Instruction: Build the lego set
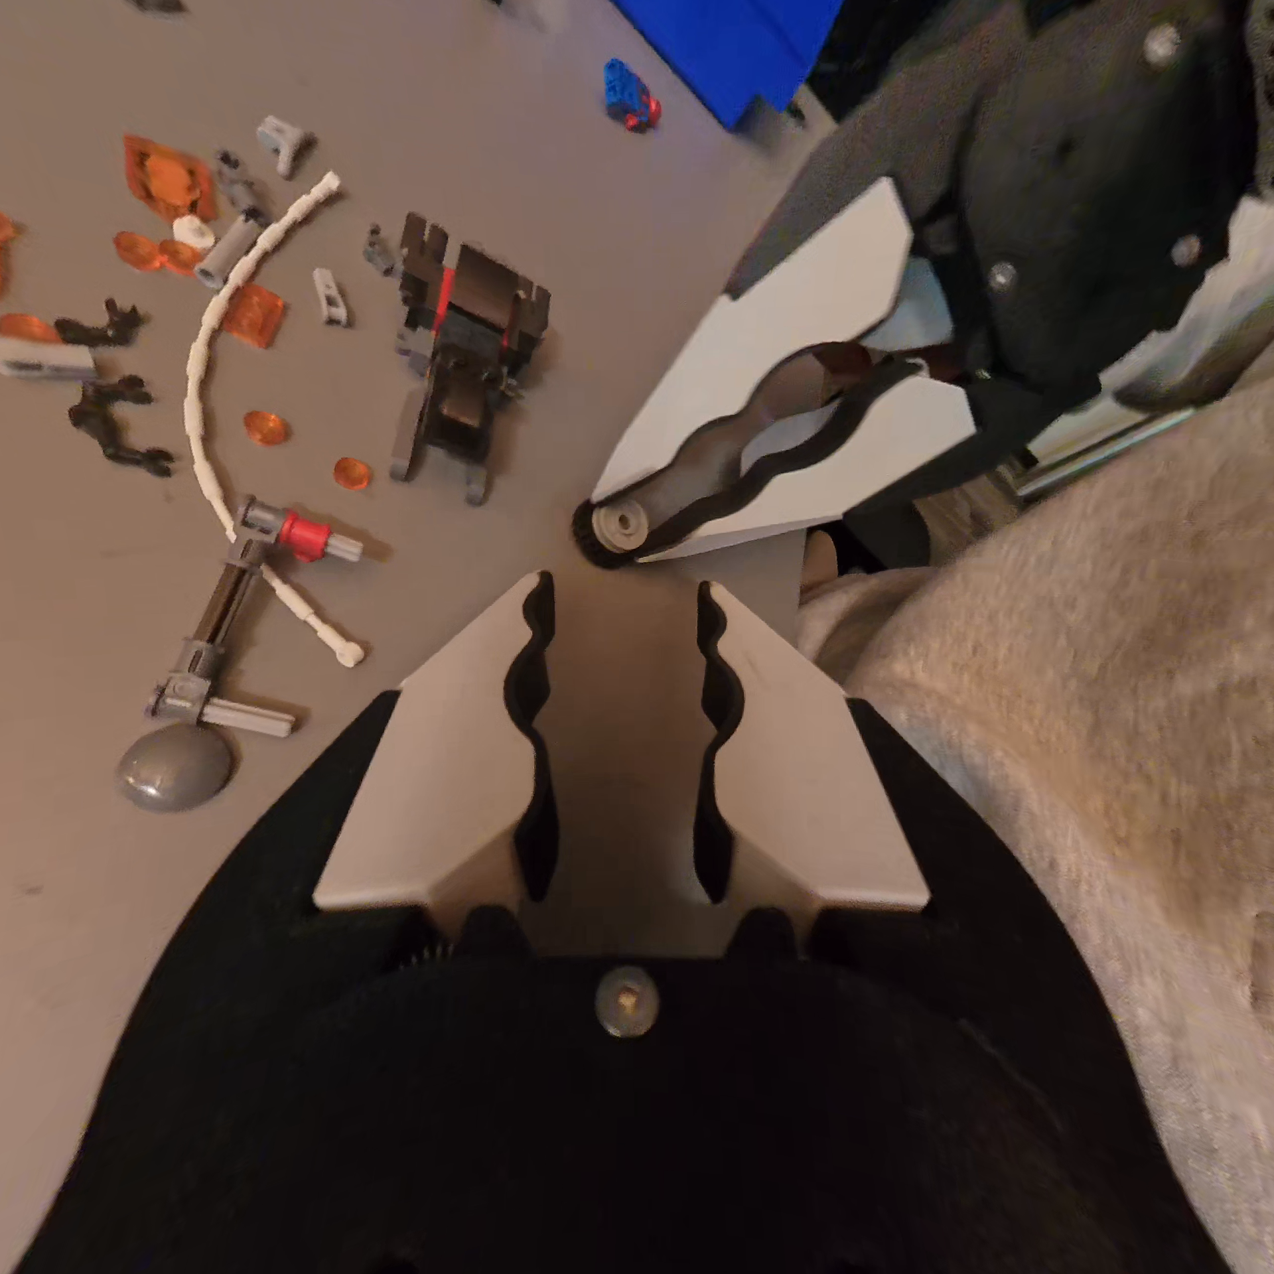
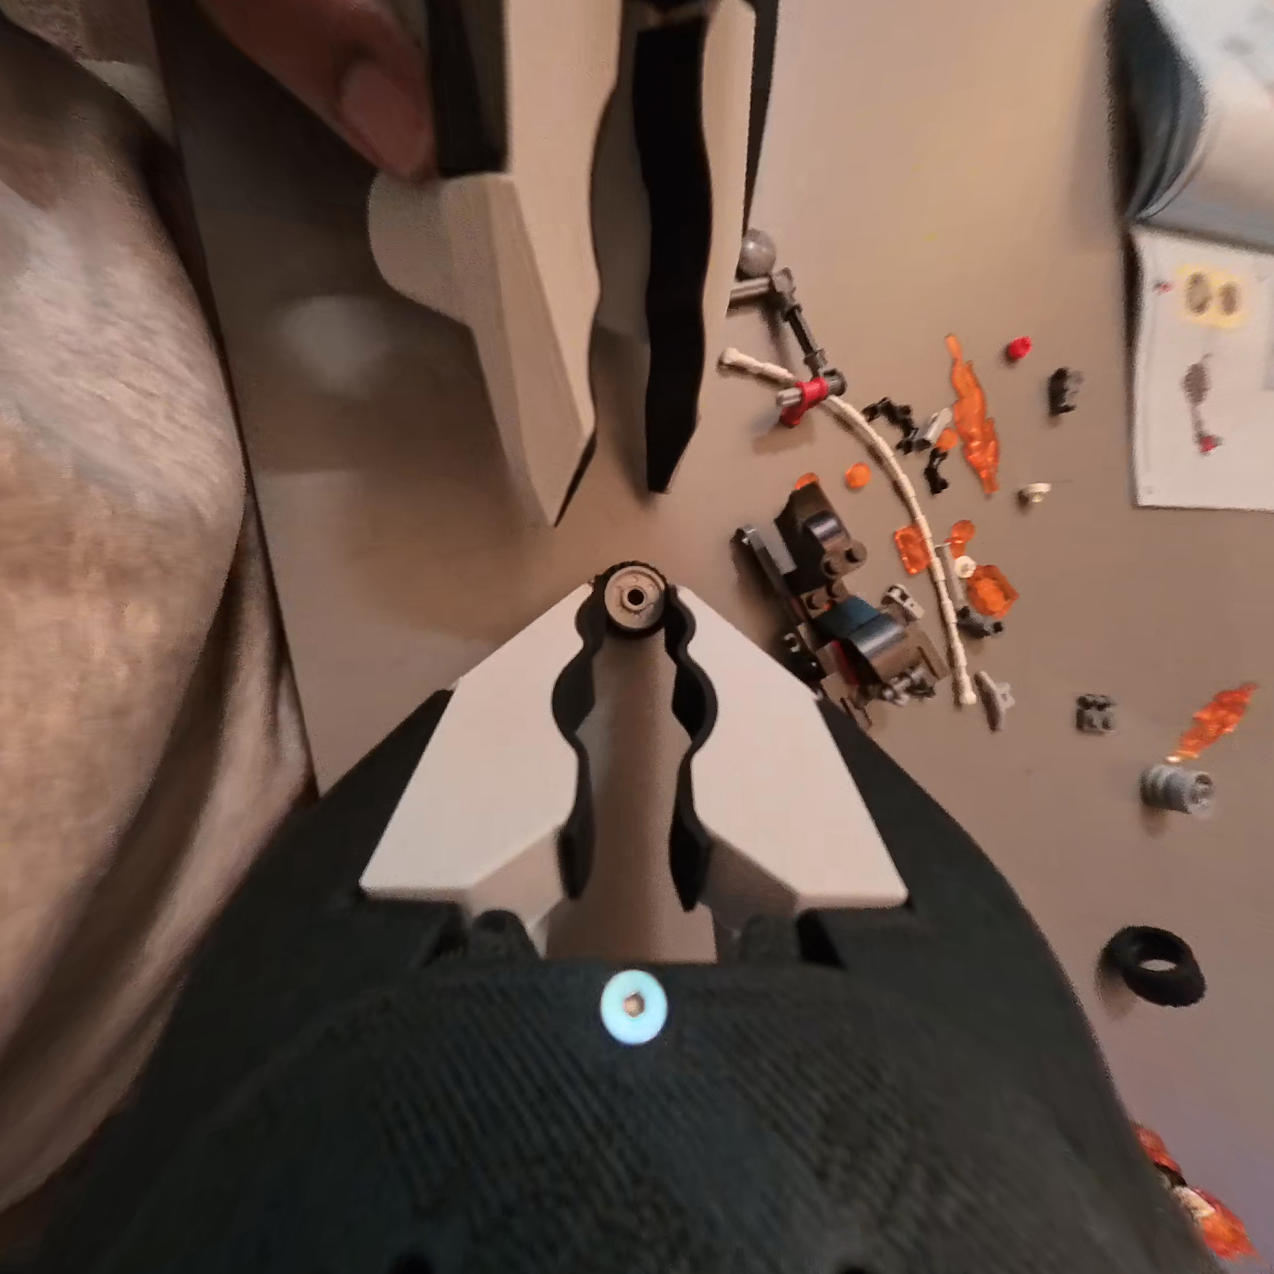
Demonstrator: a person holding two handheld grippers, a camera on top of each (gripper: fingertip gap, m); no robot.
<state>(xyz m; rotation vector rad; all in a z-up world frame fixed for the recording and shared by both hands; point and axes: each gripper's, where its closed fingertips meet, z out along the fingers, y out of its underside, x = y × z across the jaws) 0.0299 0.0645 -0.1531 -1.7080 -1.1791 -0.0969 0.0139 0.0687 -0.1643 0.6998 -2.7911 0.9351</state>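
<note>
Left tool (image 1: 624, 593) agape over table (image 1: 482, 103), right tool (image 1: 617, 534) pinching wheel (image 1: 607, 534)

In the left wrist view, the left gripper (image 1: 624, 600) hangs over the table (image 1: 551, 172) with the wheel (image 1: 615, 532) just beyond its tips, pinched by the right gripper (image 1: 624, 534) entering from the right. The half-built model (image 1: 469, 351) lies left of the wheel, the curved rod (image 1: 207, 358) farther left, loose parts around it.
</note>
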